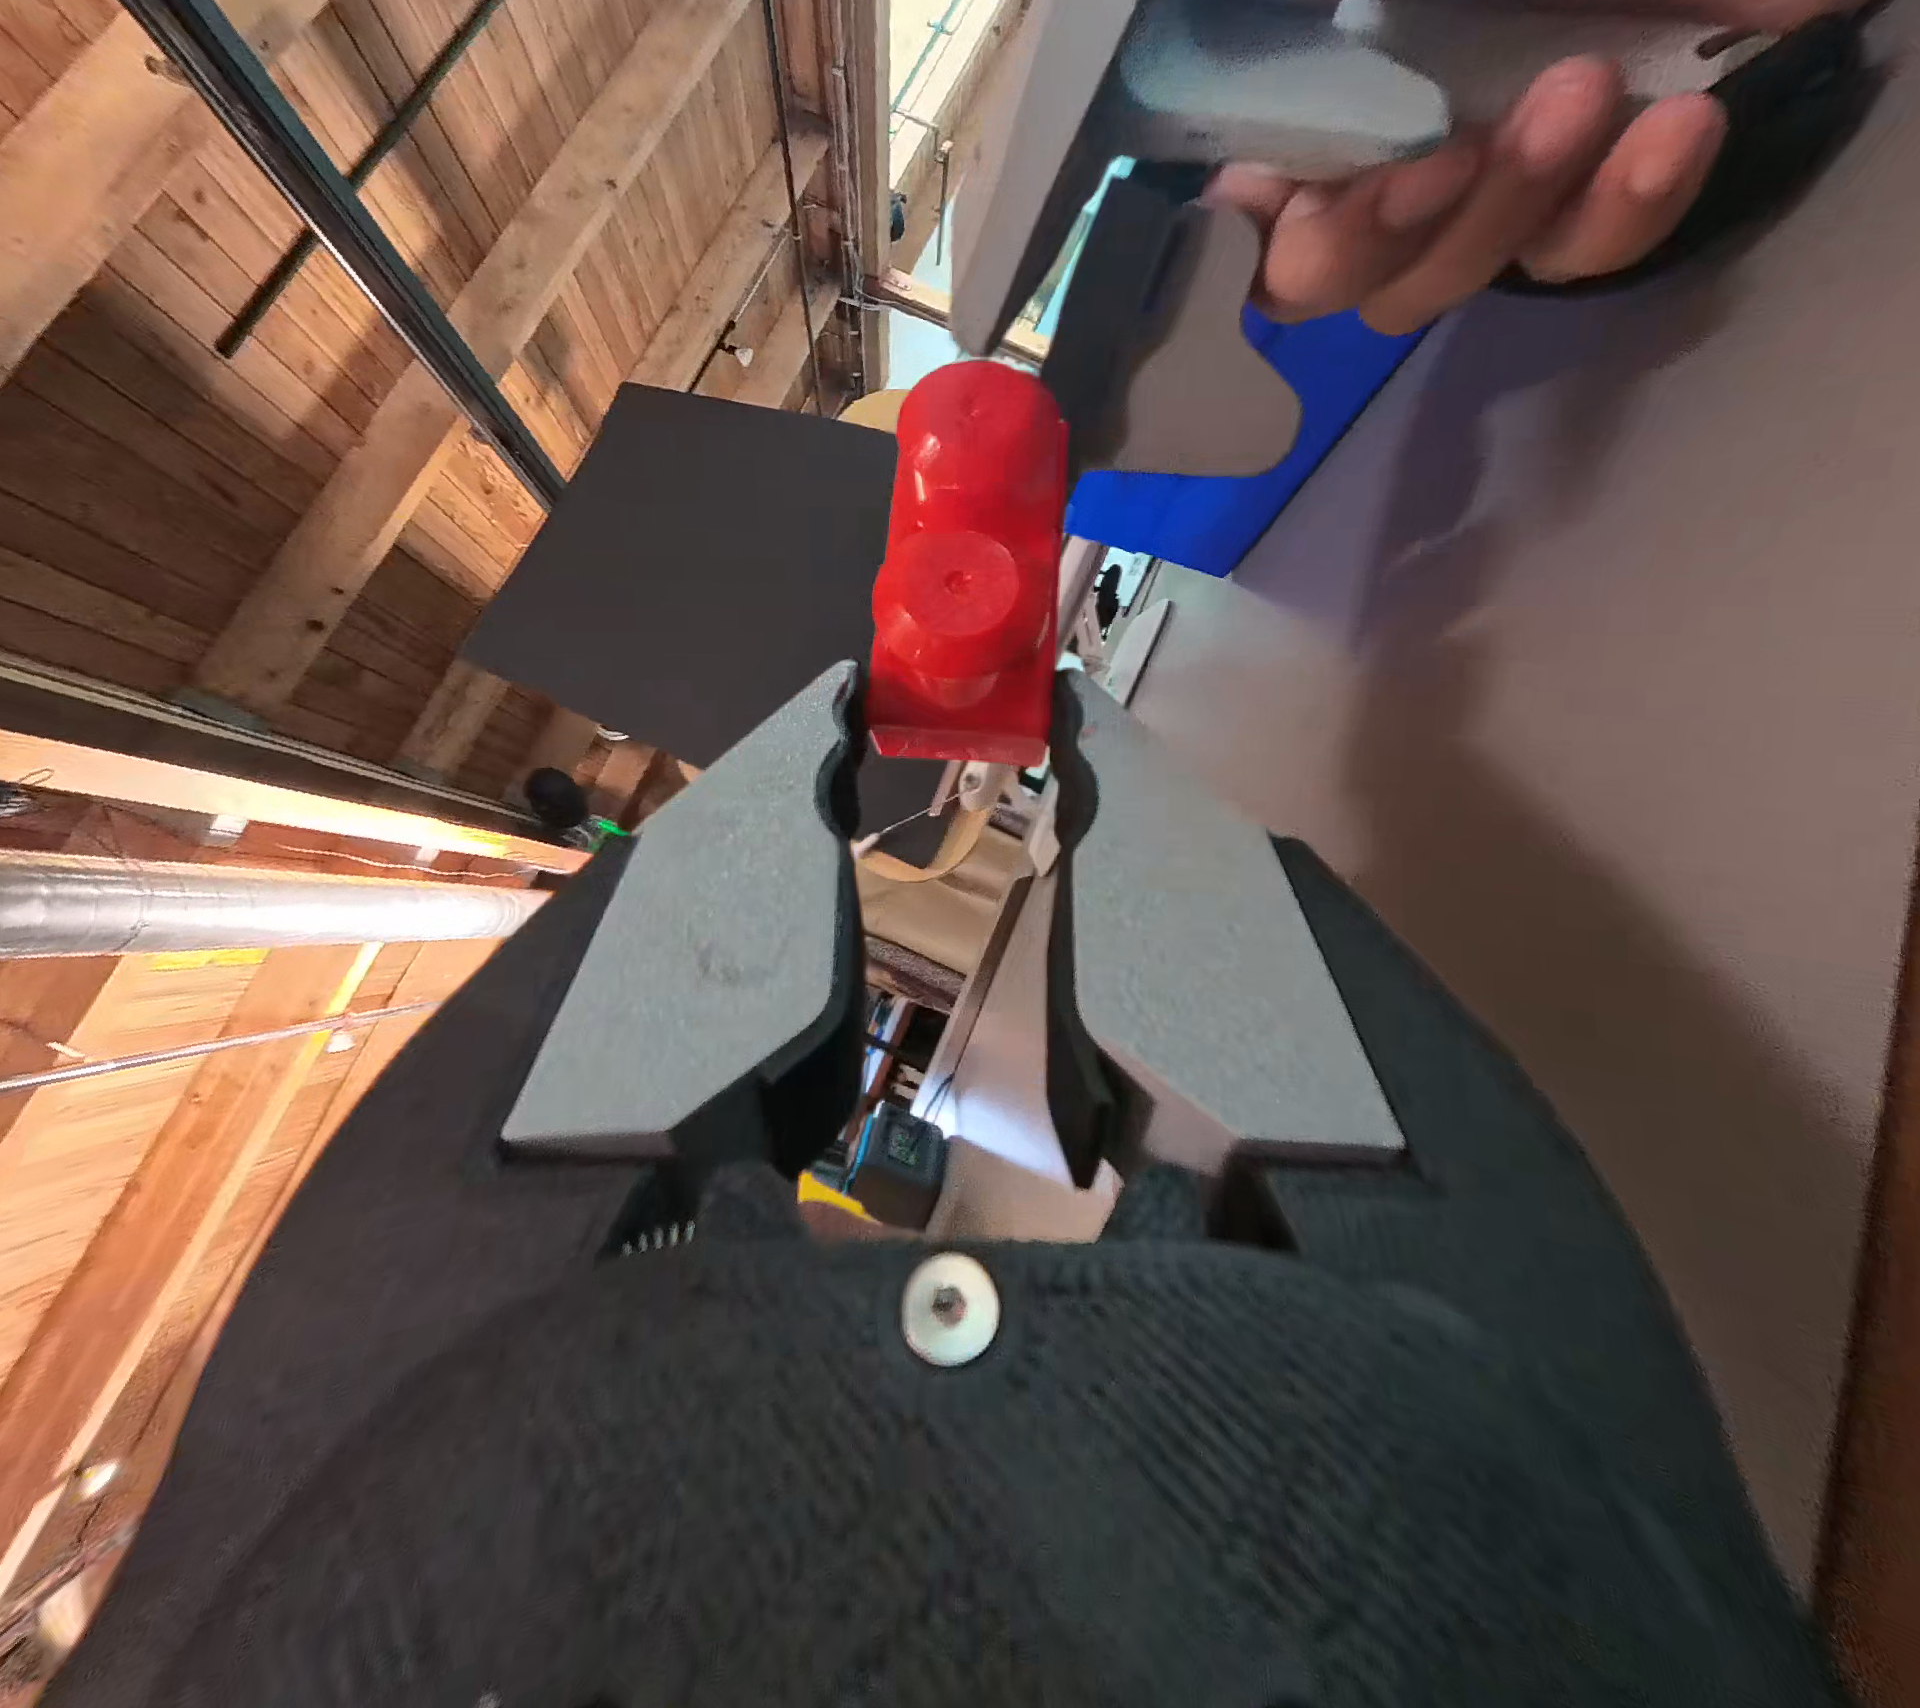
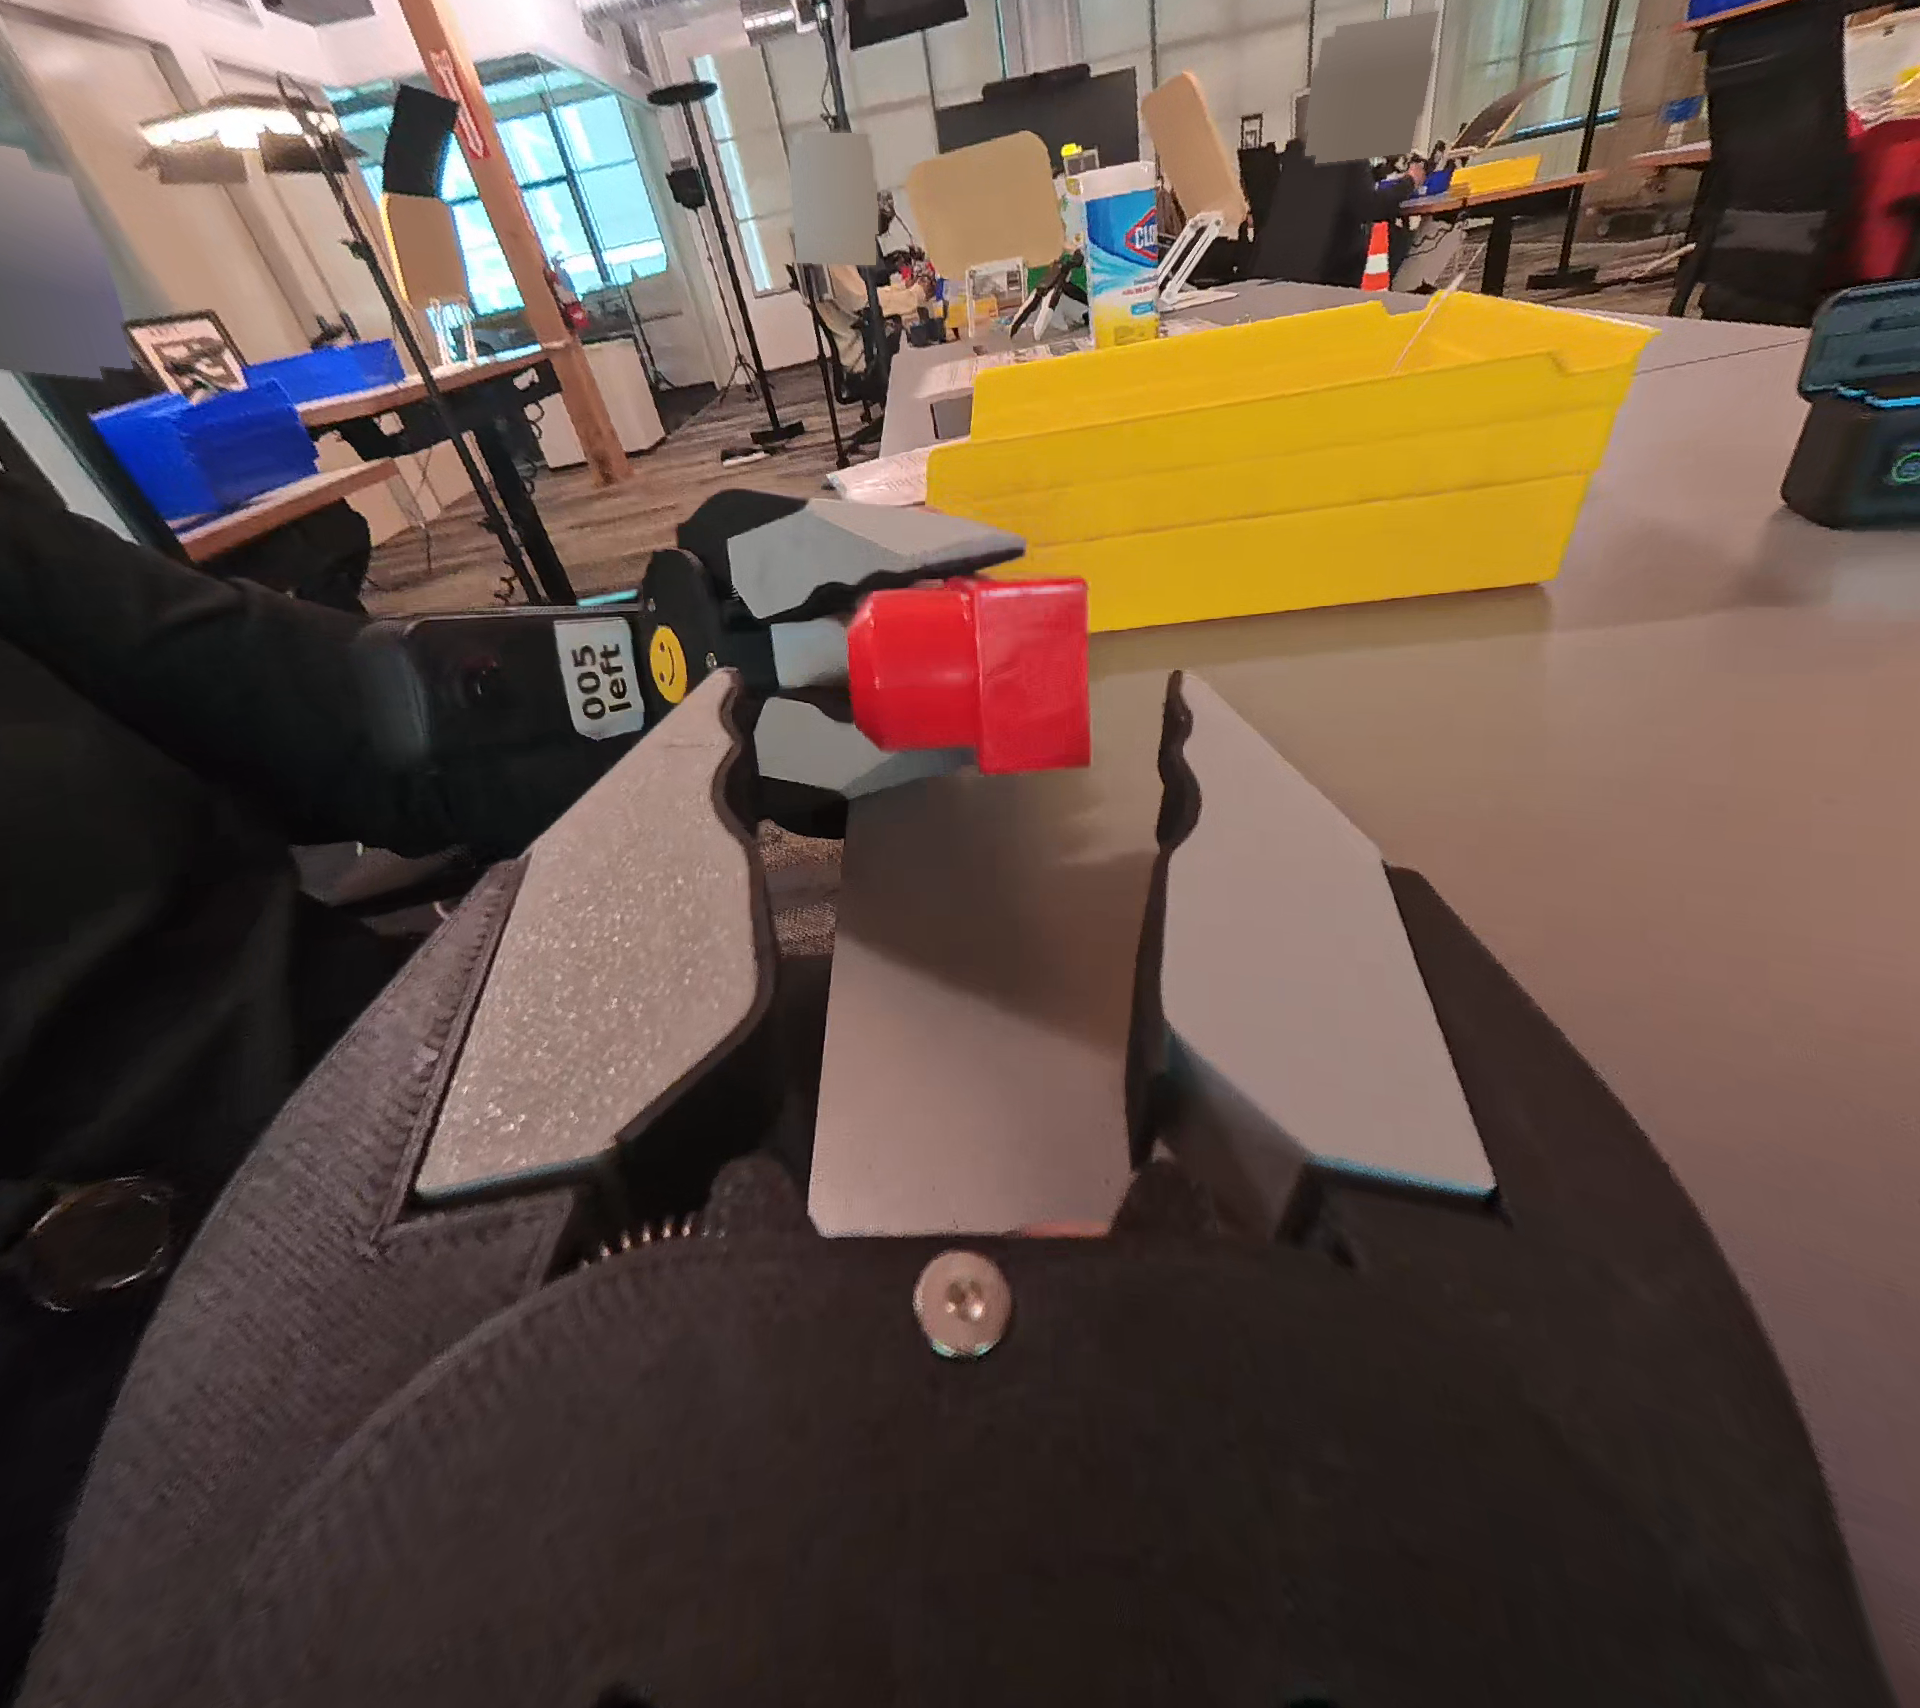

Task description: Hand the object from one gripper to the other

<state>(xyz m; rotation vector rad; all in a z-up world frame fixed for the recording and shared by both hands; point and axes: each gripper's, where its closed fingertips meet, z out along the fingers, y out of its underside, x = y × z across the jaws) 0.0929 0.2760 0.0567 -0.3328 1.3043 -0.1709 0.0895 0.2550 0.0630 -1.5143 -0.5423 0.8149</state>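
Observation:
A red plastic piece (image 1: 971, 578), a block with round knobs, is pinched between the fingertips of my left gripper (image 1: 956, 713), which is shut on its block end. In the right wrist view the left gripper (image 2: 982, 656) reaches in from the left and holds the red piece (image 2: 1029, 671) above the grey table (image 2: 1558, 827). My right gripper (image 2: 956, 697) is open, and the piece sits just beyond the gap between its fingertips without touching them. In the left wrist view the right gripper (image 1: 1049, 380), held by a hand (image 1: 1507, 204), is open right at the far end of the piece.
A yellow bin (image 2: 1278, 495) stands on the table just behind the grippers. A wipes canister (image 2: 1122, 256) stands farther back and a dark device (image 2: 1860, 432) sits at the right edge. Blue bins (image 2: 208, 443) sit on a desk to the left. The grippers are tip to tip, or close to it.

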